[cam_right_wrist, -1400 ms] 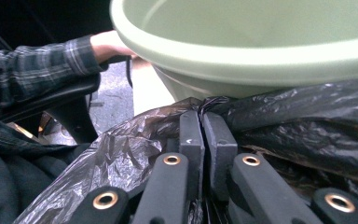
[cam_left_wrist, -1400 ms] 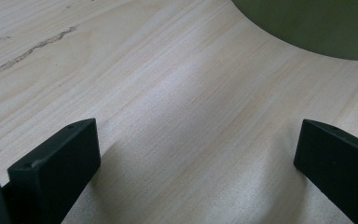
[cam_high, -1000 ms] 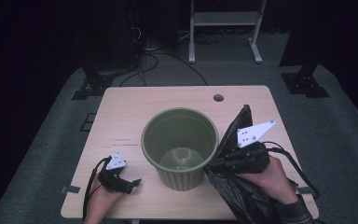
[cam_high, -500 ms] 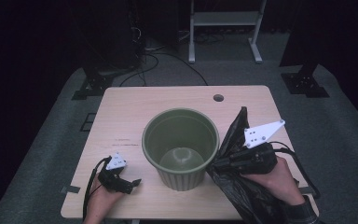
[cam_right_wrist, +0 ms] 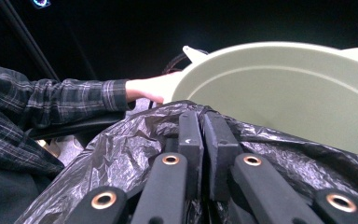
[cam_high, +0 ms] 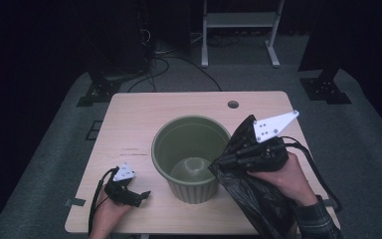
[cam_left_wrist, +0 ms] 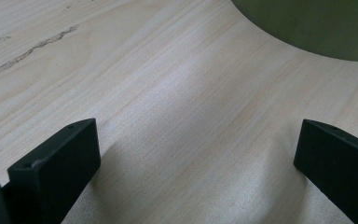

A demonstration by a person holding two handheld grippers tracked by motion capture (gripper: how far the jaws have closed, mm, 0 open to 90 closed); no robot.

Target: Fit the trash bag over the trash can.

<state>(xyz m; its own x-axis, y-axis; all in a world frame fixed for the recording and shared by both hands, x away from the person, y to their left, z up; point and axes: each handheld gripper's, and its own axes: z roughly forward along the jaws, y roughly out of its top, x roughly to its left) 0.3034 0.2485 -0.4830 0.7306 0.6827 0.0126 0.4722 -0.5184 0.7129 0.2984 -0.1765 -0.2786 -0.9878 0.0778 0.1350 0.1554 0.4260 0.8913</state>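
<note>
Right tongs (cam_high: 225,160) are clamped on the black bag (cam_high: 256,199) right beside the green bin (cam_high: 191,158), left tongs (cam_high: 140,195) sit open on the surface (cam_high: 179,107), so I'd lift higher until the bag's mouth clears the rim.

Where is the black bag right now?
In the high view the black bag hangs at the table's right front, pinched in the right gripper just right of the green bin.
</note>
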